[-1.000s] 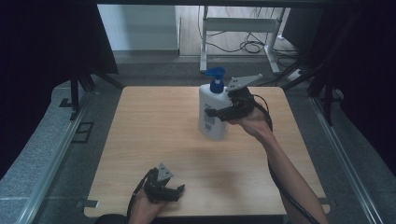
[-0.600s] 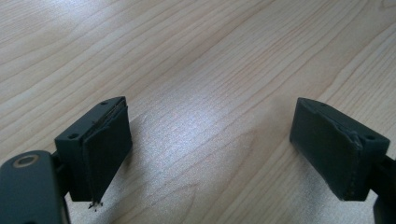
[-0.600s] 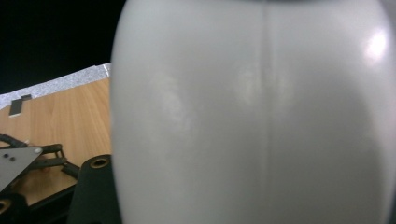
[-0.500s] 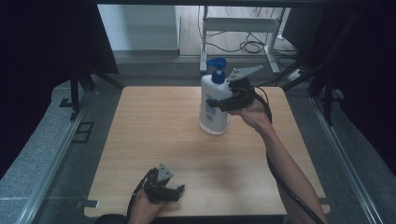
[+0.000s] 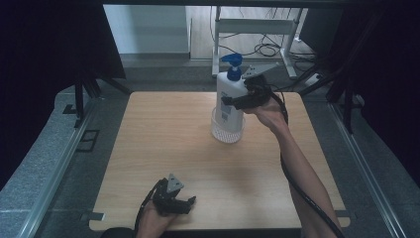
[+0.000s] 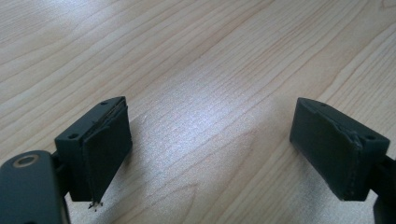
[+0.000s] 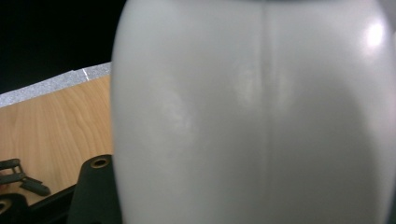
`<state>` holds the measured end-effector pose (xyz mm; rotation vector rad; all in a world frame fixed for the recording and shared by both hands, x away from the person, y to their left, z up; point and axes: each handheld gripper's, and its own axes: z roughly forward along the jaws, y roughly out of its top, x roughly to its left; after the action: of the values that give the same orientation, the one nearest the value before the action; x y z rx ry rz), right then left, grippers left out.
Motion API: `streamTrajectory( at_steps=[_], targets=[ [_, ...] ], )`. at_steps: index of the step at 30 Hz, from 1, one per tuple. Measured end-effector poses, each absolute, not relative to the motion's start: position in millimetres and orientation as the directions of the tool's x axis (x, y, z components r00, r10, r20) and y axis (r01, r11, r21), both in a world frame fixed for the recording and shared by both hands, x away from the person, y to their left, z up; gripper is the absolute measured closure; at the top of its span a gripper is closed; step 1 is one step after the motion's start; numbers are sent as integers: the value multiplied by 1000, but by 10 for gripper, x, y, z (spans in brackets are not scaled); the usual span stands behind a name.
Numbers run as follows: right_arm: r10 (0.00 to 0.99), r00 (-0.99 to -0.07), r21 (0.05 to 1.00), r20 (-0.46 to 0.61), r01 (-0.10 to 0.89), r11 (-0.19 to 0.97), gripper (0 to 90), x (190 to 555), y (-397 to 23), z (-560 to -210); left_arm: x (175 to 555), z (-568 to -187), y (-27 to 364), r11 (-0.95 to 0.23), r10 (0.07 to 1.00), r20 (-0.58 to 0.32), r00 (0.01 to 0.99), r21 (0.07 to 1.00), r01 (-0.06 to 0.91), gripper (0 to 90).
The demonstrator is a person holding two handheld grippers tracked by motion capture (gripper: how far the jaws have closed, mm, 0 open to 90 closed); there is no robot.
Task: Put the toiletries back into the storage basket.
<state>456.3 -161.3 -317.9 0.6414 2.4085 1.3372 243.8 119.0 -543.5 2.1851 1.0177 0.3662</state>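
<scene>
We hold a white pump bottle with the right gripper, whose fingers are clamped on the bottle's body from its right side, about halfway up. The bottle stands upright over the far middle of the counter, its long axis vertical and its blue pump head on top, the spout pointing left in the high view. Its base sits in or just above a small clear ribbed cup; we cannot tell from these views whether the bottom has seated fully or hangs a little inside the rim. In the right gripper view the bottle's pale wall is pressed close against the camera, with a mould seam running straight up it.

Our left gripper rests at the near edge of the counter, well apart from the bottle. Its fingers stand wide open over bare wood, with nothing between them.

We judge the step in hand to be carrying the bottle and setting it into the cup. The next move calls for keeping the bottle plumb, centring its base over the cup's opening, lowering it until it bears weight, and only then letting go. The cup looks light, so a sideways nudge could tip or slide it.
</scene>
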Motion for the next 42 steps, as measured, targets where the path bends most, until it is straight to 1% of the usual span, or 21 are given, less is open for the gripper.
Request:
streamTrajectory(
  at_steps=[16, 42],
  targets=[
    [547, -835, 848, -67, 241, 472, 370, 4788, -1618, -3280, 2439, -5435, 1192, -459, 756, -29, 654, 689, 561, 120],
    [567, -820, 832, -73, 264, 489, 370, 4970, -1548, -3742, 2436, -5435, 1191, -457, 757, -31, 652, 688, 563, 120]
  ],
)
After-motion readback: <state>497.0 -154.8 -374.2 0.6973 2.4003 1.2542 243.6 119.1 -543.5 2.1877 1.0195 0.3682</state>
